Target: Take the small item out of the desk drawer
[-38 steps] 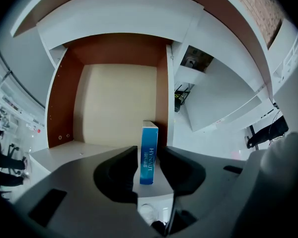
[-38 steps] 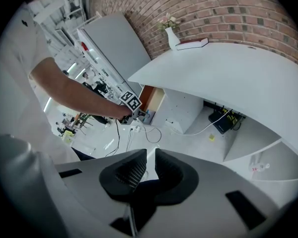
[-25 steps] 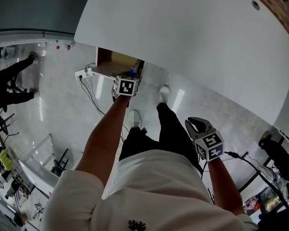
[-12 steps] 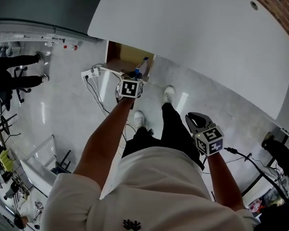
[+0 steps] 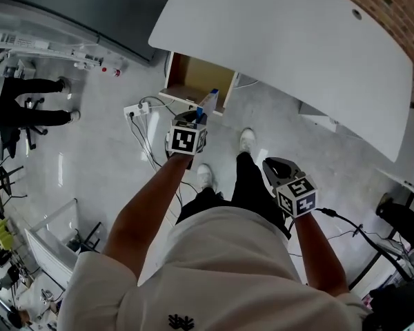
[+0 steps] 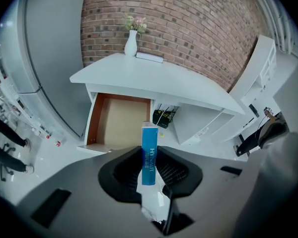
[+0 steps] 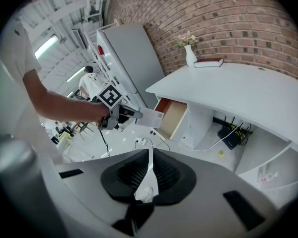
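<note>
Left claw [image 6: 149, 168] is clamped on the small blue-and-white box [image 6: 149, 150]. Pads grip its lower part and the box stands upright out of the jaws. The box is out of the drawer [image 6: 120, 122], in the air just in front of it, above the floor. The drawer is pulled open under the white desk [image 5: 283, 47], tan inside. My right claw [image 7: 147, 170] is closed, jaws together, held low at my right side and well apart from the desk. A vase [image 6: 131, 42] with flowers and a book [image 6: 150, 57] sit on the desk top by the brick wall [image 6: 188, 29]. A power strip [image 5: 138, 108] with cables lies on the floor near the drawer.
</note>
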Demonstrator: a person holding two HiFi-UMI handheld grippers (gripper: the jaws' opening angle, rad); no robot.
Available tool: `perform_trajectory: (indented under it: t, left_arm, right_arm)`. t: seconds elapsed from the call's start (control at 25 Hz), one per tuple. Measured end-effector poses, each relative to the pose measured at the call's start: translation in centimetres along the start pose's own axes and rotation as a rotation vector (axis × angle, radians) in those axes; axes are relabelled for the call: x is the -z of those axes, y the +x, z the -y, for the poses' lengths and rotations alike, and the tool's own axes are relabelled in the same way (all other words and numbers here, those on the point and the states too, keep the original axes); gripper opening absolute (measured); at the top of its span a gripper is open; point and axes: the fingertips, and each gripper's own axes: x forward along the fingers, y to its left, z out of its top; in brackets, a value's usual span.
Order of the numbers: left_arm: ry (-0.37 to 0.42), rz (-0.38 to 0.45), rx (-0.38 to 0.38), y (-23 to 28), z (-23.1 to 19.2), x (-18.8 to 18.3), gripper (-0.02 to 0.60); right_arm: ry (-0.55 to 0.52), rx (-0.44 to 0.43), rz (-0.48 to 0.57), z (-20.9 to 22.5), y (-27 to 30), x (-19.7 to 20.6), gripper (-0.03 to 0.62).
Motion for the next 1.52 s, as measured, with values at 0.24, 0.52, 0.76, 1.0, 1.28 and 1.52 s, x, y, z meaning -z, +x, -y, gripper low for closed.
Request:
perform_trajectory:
  t: [0.24, 0.52, 0.76, 1.0, 1.28, 1.52]
  left_arm:
    - [0.016, 0.044, 0.01, -7.0, 1.7, 3.6, 0.097]
    - [0.016, 0.097, 0.032, -14.4, 1.8, 6.0, 0.097]
    - [0.036, 0.121, 0.062, -20.2, 1.6, 9.7, 0.097]
    - [0.046, 0.134, 0.08, -25.0, 0.8, 13.3, 0.097]
    - [0.062, 0.139, 0.111, -27.9, 0.6, 16.8, 0.097]
    - [0.07, 0.14, 0.127, -29.4, -0.2, 19.0, 0.097]
  right_arm:
    - [-0.03, 0.0, 0.039, -4.8, -1.0, 2.5, 0.049]
    - [-0.083, 0.011, 0.059, -9.6, -1.8, 2.7, 0.048]
    - [-0.108, 0.029, 0.087, -13.8, -2.0, 3.2, 0.046]
    - [-0.11, 0.055, 0.112, -17.2, -2.4, 3.4, 0.046]
    - [-0.139, 0.06, 0.113, -21.1, -2.1, 4.2, 0.044]
    - [-0.139, 0.067, 0.112, -23.7, -1.4, 5.0, 0.043]
